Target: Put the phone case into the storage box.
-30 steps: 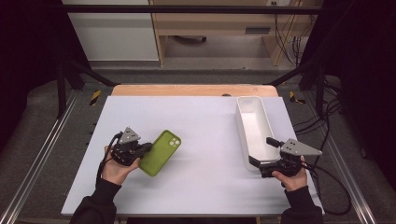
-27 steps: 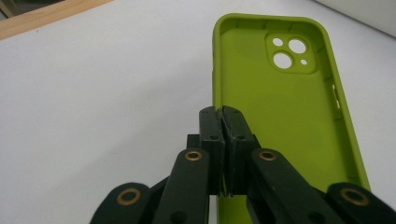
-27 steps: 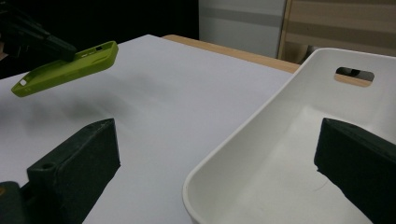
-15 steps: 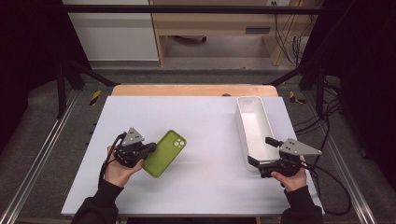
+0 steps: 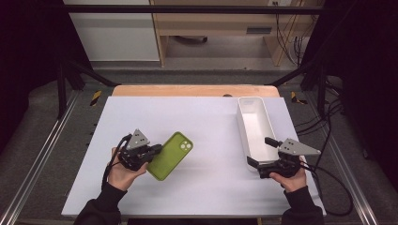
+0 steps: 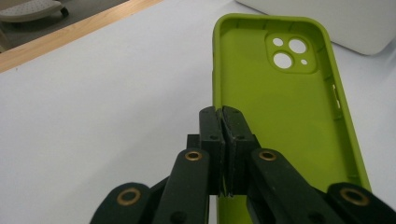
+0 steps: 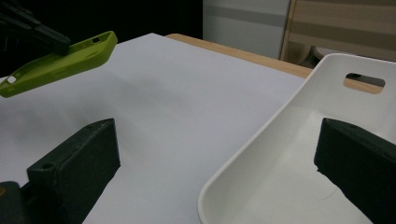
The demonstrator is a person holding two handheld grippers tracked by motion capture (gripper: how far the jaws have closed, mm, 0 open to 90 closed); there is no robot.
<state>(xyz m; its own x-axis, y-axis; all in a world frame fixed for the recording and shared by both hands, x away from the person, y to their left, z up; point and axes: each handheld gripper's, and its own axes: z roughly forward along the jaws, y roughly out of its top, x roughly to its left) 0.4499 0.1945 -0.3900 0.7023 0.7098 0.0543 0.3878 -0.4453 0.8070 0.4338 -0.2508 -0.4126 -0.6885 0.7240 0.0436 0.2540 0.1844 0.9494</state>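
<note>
I am holding a lime-green phone case, empty and turned hollow side up, with its camera cut-outs at the far end. It is sitting over the left half of the white desk, nearer the front edge than the back. Seen from my right tongs' camera, it is hanging tilted and clear of the surface. My left tongs are clamping the thin side wall of the case near its close end, with the jaws pressed almost together on the rim.

Farther right, a long white bin is lying along the right edge of the desk. My right tongs are standing wide open at the bin's near end, one jaw outside its left wall and one over its inside, pressing on nothing.

I judge that I am in the carrying step, with the case lifted and not yet delivered. The next move probably calls for swinging the case rightward over the bin's rim, keeping it level enough to clear the wall, then loosening the left tongs so it drops inside.
</note>
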